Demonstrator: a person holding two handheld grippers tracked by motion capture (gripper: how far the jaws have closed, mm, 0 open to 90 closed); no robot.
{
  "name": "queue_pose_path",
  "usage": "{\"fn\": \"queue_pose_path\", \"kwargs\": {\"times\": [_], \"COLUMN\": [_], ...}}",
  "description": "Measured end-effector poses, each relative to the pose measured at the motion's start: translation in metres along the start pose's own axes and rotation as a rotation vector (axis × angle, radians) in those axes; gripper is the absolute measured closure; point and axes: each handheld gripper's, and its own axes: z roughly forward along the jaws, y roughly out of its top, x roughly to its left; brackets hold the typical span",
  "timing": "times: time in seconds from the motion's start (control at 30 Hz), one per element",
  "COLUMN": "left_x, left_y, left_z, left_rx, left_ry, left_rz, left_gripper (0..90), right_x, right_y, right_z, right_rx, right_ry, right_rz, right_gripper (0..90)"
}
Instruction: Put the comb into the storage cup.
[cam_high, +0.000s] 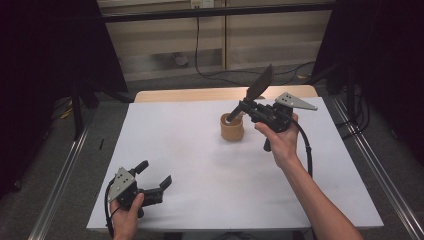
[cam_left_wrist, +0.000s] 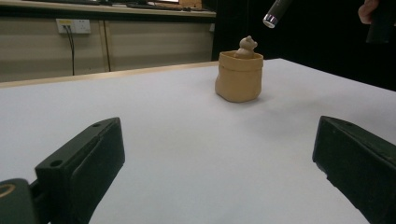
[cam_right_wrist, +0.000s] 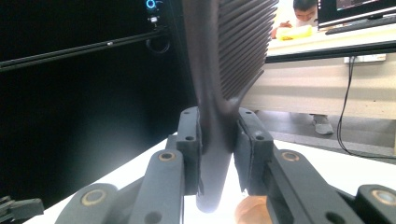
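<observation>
Right tongs (cam_high: 248, 106) clamp a dark ribbed comb-like tool (cam_high: 260, 83) by its neck, its handle end just above a tan clay pot (cam_high: 232, 127) on the white bench (cam_high: 200, 165), while left tongs (cam_high: 155, 175) rest spread wide, well apart.

Table top (cam_high: 200, 150) matt white, smooth, paper-like sheet over a pale wood edge (cam_high: 200, 94). Holder (cam_left_wrist: 239, 77) tan, matt, looks like soft-moulded ceramic or clay, slightly wrinkled. Comb (cam_right_wrist: 233, 51) dark matt plastic, finely ribbed teeth, handle tip (cam_left_wrist: 271, 19) with a shiny metal-looking ring. Both grippers black matt plastic; left gripper (cam_high: 154, 175), right gripper (cam_right_wrist: 218, 140) with brass-coloured pins (cam_right_wrist: 166, 156). Grey plate (cam_high: 295, 102) flat, dull metal look.
</observation>
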Motion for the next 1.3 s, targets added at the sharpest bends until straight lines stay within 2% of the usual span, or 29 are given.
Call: {"fn": "queue_pose_path", "kwargs": {"times": [0.13, 0.4, 0.47, 0.53, 0.67, 0.9, 0.97, 1.0, 1.2, 1.3], "left_x": [0.002, 0.003, 0.003, 0.004, 0.006, 0.007, 0.007, 0.007, 0.006, 0.005], "left_y": [0.000, 0.000, 0.000, 0.001, 0.002, 0.001, 0.000, 0.000, 0.001, 0.001], "left_z": [-0.001, -0.001, -0.002, -0.002, -0.005, -0.005, -0.003, -0.003, -0.003, -0.004], "left_rx": [-0.001, -0.004, -0.007, -0.008, -0.009, -0.007, -0.009, -0.004, 0.003, 0.004], "left_ry": [0.010, 0.015, 0.012, 0.014, 0.029, 0.029, 0.015, 0.017, 0.026, 0.035], "left_rz": [-0.004, 0.009, -0.003, 0.015, 0.013, 0.013, -0.023, -0.025, 0.014, 0.011], "left_gripper": [2.4, 2.4, 2.4, 2.4, 2.3, 2.3, 2.3, 2.3, 2.3, 2.3], "right_x": [-0.003, -0.007, -0.008, -0.009, -0.008, -0.011, -0.012, -0.012, -0.016, -0.018], "right_y": [0.003, 0.005, 0.005, 0.005, 0.006, 0.003, 0.003, 0.003, 0.002, -0.002], "right_z": [0.003, 0.015, 0.018, 0.021, 0.025, 0.029, 0.031, 0.032, 0.037, 0.038], "right_rx": [-0.011, 0.007, 0.013, 0.009, 0.011, 0.026, 0.027, 0.026, 0.040, 0.064], "right_ry": [-0.011, -0.030, -0.038, -0.042, -0.050, -0.060, -0.055, -0.057, -0.072, -0.077], "right_rz": [0.003, -0.013, -0.027, -0.036, -0.039, -0.067, -0.060, -0.066, -0.068, -0.087], "right_gripper": [73.2, 73.2, 73.1, 73.2, 73.2, 73.2, 73.1, 73.2, 73.2, 73.2]}}
